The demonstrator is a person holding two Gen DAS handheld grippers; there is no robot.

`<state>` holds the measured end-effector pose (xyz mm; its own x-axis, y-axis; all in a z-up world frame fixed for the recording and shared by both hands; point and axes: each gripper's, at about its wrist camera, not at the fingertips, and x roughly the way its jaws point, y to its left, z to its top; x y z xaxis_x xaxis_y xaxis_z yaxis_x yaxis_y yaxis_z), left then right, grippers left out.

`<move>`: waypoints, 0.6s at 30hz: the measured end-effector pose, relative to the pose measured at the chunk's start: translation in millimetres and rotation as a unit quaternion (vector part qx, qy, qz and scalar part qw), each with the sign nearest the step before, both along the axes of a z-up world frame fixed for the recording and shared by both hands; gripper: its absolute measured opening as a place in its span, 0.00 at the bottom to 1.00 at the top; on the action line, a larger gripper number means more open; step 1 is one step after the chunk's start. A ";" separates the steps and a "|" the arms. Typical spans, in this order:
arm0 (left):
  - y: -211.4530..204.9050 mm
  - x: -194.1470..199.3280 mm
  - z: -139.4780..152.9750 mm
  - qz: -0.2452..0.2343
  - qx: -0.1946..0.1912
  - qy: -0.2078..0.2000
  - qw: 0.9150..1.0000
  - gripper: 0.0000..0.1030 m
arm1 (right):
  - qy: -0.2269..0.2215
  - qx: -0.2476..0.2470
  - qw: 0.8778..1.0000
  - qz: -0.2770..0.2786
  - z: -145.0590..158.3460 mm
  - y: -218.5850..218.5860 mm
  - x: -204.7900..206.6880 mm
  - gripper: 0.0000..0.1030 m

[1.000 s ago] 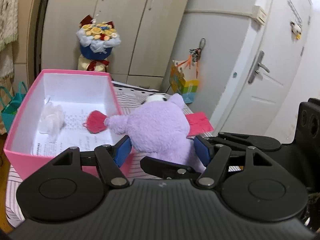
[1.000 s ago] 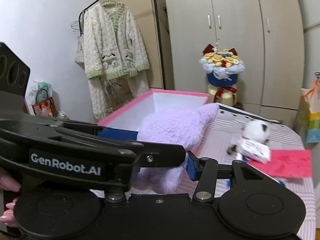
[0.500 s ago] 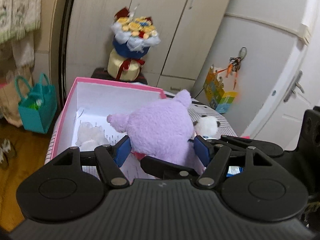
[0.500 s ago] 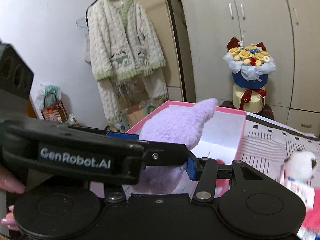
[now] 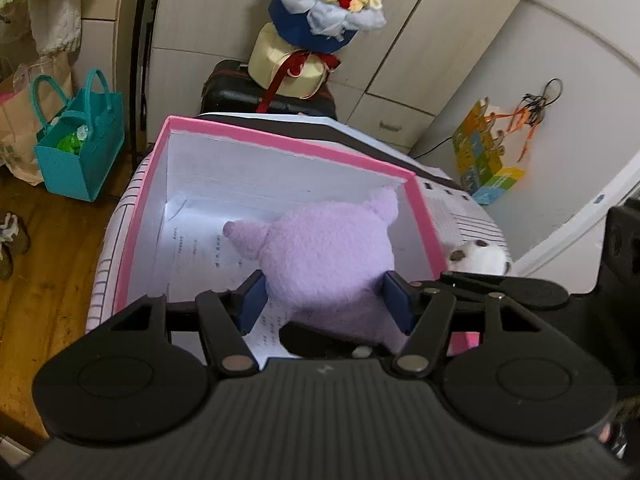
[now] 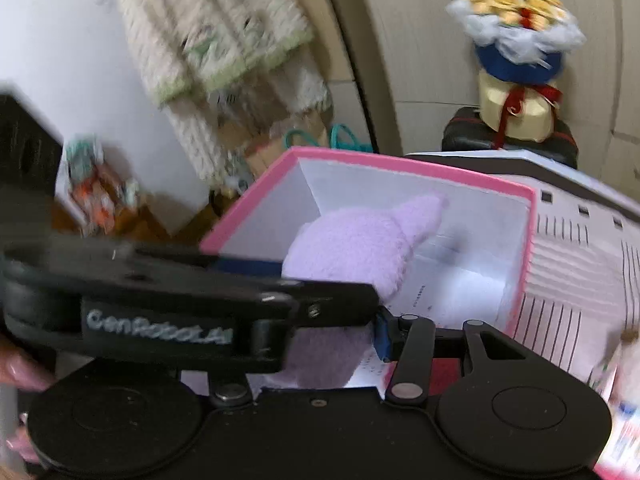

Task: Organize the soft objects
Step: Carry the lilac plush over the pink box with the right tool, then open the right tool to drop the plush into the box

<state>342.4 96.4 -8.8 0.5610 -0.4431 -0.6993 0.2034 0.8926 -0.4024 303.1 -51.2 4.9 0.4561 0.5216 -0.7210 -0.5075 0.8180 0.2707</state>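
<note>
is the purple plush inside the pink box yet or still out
Over the box, not set down: the purple plush hangs above the pink box's open interior, held between both grippers' pads.

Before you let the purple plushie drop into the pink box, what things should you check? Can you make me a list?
1. Purple plushie is over the pink box, inside its rim: ok.
2. Left tool has its blue pads against the plushie, jaws closing: ok.
3. Right tool holds the plushie too: cannot tell, the left tool hides one finger.
4. Room on the box floor beneath the plushie: cannot tell, the plushie hides it.
5. Small white plush lies outside the box, out of the way: ok.
</note>
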 end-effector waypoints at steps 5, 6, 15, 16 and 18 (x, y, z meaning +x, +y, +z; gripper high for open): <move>-3.7 12.2 -9.2 0.003 0.012 0.008 1.000 0.59 | 0.004 -0.043 0.999 0.004 -11.0 11.5 10.8 0.53; -2.6 13.5 -10.5 0.004 0.011 0.012 1.000 0.59 | 0.008 -0.044 0.999 0.003 -12.2 11.9 12.3 0.53; -2.1 -8.7 1.0 -0.004 0.056 -0.034 0.998 0.73 | -0.048 -0.085 0.995 0.008 5.0 7.1 -10.8 0.68; -2.6 -14.8 3.4 -0.008 0.061 -0.044 0.997 0.73 | -0.052 -0.080 0.995 0.013 6.1 4.2 -14.7 0.68; -4.7 -29.7 9.7 -0.019 0.075 -0.064 0.995 0.73 | -0.065 -0.074 0.995 0.007 9.6 -4.9 -26.5 0.68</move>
